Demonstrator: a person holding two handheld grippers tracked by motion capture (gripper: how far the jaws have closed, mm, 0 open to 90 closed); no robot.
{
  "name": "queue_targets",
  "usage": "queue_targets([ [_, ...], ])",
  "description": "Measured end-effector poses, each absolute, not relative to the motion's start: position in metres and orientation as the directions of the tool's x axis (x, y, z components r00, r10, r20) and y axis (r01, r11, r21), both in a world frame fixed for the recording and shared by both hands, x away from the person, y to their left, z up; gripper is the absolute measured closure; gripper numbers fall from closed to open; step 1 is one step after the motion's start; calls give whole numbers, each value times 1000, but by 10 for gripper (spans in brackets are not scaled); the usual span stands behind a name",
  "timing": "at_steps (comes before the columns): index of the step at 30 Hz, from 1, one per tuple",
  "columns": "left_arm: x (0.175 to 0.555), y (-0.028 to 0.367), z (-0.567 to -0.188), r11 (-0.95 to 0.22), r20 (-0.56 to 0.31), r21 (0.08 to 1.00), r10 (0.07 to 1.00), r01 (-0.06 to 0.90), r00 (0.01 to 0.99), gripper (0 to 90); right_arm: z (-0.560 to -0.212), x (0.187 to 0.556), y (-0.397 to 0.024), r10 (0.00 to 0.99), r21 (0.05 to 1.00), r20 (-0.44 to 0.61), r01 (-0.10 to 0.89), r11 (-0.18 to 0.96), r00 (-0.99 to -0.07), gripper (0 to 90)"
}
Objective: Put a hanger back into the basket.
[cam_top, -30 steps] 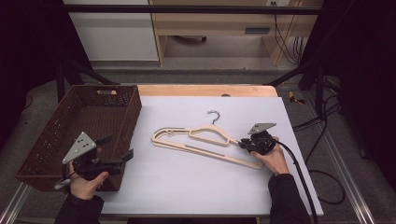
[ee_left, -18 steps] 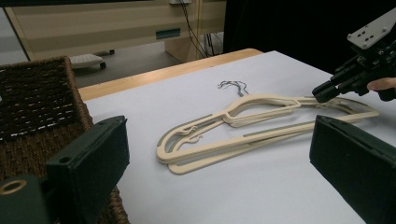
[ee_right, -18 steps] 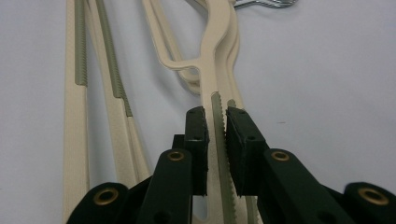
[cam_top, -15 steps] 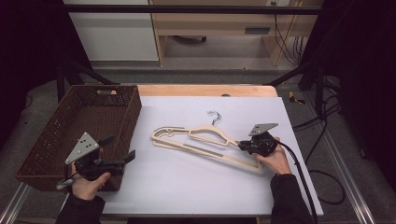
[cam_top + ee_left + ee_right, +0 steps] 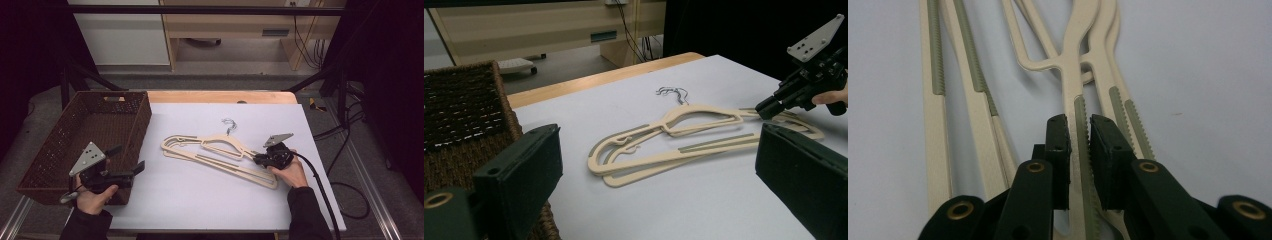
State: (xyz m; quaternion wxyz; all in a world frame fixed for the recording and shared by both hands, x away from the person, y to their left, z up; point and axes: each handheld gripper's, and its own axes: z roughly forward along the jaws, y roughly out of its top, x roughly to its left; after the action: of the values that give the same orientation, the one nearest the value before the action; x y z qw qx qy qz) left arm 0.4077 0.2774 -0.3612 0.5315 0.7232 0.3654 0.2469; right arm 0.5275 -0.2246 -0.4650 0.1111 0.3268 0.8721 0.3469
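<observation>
Two cream plastic hangers (image 5: 215, 150) lie stacked on the white table top (image 5: 200, 200), their metal hooks (image 5: 229, 125) pointing to the far side. My right gripper (image 5: 256, 160) is at their right end. In the right gripper view the gripper (image 5: 1079, 135) is shut on one hanger arm (image 5: 1080, 50), its pads pressing on the ribbed grey-green strip. My left gripper (image 5: 127, 159) hangs open beside the basket's near right corner with nothing between its jaws. In the left gripper view the hangers (image 5: 664, 150) lie ahead of it and the right gripper (image 5: 766, 107) is at the far right.
A dark brown wicker basket (image 5: 145, 107) stands at the table's left edge. A wooden strip (image 5: 220, 96) borders the far side of the table. Cables (image 5: 345, 200) trail off to the right, and cabinets (image 5: 120, 35) stand beyond the table.
</observation>
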Motion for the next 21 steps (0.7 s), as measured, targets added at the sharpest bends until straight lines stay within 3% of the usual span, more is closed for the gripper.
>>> queue_targets([
  [9,408,277,-361,-169,-32,949,790,267,613,48,-474,530,-218,670,671,46,519,529,-741,705],
  [12,408,276,-362,-170,-32,948,789,269,614,48,-473,530,-217,667,668,32,512,540,-745,765],
  [21,408,268,-362,-182,-31,945,781,274,624,50,-462,523,-218,661,689,7,483,541,-750,795],
])
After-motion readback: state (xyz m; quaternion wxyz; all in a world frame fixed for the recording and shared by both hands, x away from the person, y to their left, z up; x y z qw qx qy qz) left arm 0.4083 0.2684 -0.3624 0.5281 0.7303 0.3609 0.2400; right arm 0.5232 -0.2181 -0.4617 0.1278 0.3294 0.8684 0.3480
